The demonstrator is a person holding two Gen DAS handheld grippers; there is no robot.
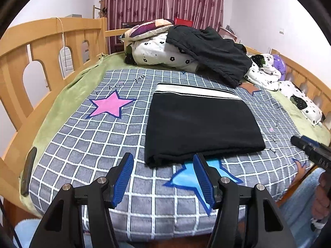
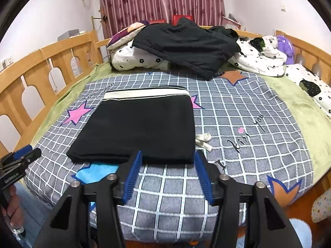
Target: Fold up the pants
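Observation:
Black pants with a white waistband lie folded into a flat rectangle on the grey checked blanket; they also show in the right wrist view. My left gripper is open and empty, just in front of the folded near edge. My right gripper is open and empty, at the near right corner of the pants. A white drawstring pokes out at the pants' right side. Each gripper shows at the edge of the other's view: the right and the left.
A loose pile of black clothes lies on white flowered bedding at the far end. Wooden rails run along the left, far and right sides. A dark phone-like object lies at the blanket's left edge.

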